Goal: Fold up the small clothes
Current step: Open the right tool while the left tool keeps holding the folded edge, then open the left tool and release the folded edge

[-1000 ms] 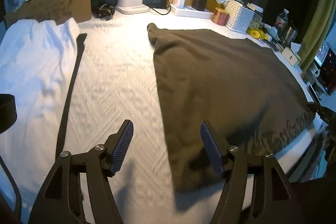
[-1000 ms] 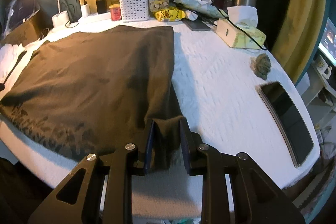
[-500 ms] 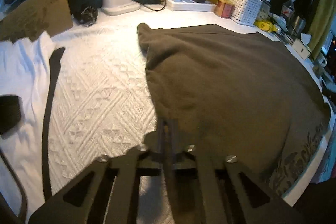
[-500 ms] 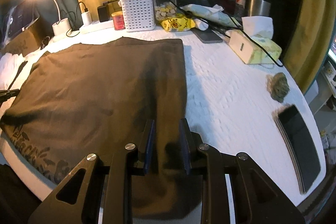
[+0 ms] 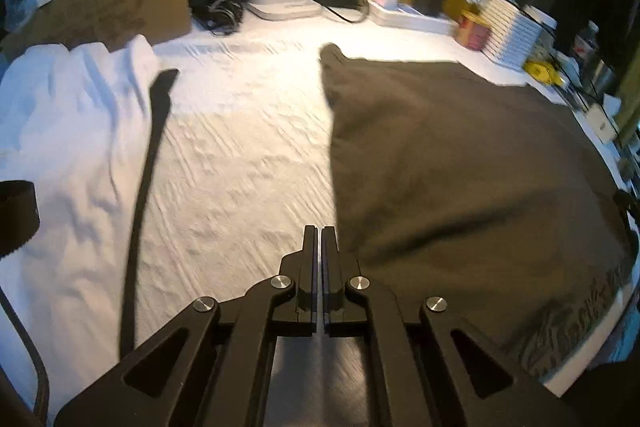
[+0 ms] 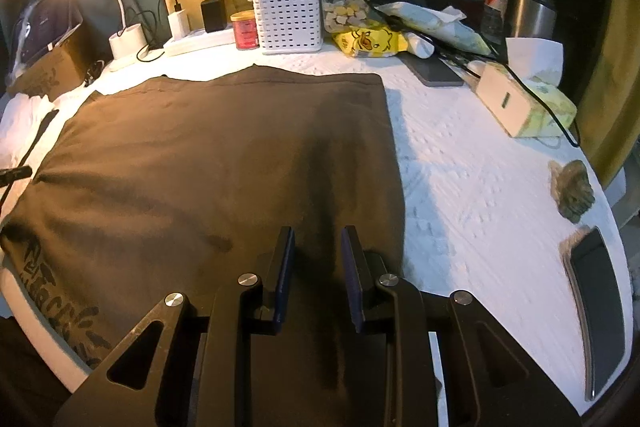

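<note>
Nearest, the left tongs [image 5: 322, 239] are pressed fully together at the near left edge of the dark brown garment [image 5: 460, 163]; whether cloth is pinched between them I cannot tell. The right tongs [image 6: 318, 247] stand slightly parted with a fold of the garment's near right side between their pads. The garment lies spread across the white-covered bench [image 6: 472, 187]. Beyond it stand a white basket [image 6: 288, 19] and a lit lamp [image 6: 120, 7].

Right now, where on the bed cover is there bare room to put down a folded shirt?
Two bare patches: between the white garment and the brown shirt, and between the shirt's right edge and the phone. The far edge around the white basket is crowded.
</note>
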The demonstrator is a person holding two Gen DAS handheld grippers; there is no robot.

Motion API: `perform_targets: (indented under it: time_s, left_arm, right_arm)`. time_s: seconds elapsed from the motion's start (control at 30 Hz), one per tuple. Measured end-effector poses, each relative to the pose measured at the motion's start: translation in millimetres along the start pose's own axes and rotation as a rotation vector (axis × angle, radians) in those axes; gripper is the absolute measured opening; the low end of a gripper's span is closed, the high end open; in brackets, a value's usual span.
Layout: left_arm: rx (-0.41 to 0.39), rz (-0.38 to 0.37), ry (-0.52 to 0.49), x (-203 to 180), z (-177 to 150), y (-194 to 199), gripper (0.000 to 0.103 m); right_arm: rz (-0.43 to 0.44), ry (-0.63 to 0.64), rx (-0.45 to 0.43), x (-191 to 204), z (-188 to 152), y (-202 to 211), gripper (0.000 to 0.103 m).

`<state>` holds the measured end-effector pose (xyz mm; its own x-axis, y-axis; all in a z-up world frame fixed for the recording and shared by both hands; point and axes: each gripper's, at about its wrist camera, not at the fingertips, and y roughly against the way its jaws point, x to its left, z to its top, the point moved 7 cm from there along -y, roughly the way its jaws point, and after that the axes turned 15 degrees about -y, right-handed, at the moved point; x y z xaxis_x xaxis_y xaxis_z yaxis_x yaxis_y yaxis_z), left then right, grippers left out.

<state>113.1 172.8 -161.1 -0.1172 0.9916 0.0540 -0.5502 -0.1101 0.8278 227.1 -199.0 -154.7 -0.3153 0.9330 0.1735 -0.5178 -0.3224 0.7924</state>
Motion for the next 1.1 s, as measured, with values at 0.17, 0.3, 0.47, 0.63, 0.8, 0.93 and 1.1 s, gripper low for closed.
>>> perform_targets:
  time_s: [0.17,0.3,0.47,0.63,0.8,0.93,1.1]
  left_arm:
    - [-0.028,0.006,-0.015,6.3,22.7,-9.3,0.001]
    - [-0.032,-0.022,-0.042,3.3,41.5,-26.9,0.001]
    - [-0.035,-0.031,-0.074,0.7,64.0,-43.7,0.002]
    - [-0.035,-0.052,-0.075,0.7,79.7,-59.3,0.037]
    - [-0.072,-0.074,-0.057,2.0,92.1,-66.0,0.072]
    - [-0.091,-0.082,-0.126,-5.2,101.3,-75.4,0.049]
    - [-0.09,-0.08,-0.154,-6.3,111.3,-84.8,0.002]
  right_arm:
    - [0.004,-0.002,0.004,3.8,4.1,-7.0,0.026]
    - [0.002,0.001,0.008,6.3,7.4,-11.1,0.026]
    - [-0.014,-0.007,0.013,3.7,12.2,-16.1,0.026]
    - [-0.032,-0.017,0.024,-1.0,18.2,-25.8,0.026]
    - [-0.044,-0.022,0.025,-4.2,26.8,-35.7,0.049]
    - [-0.046,-0.028,0.03,-6.6,33.2,-43.9,0.051]
    - [-0.047,-0.032,0.037,-7.2,38.0,-52.3,0.051]
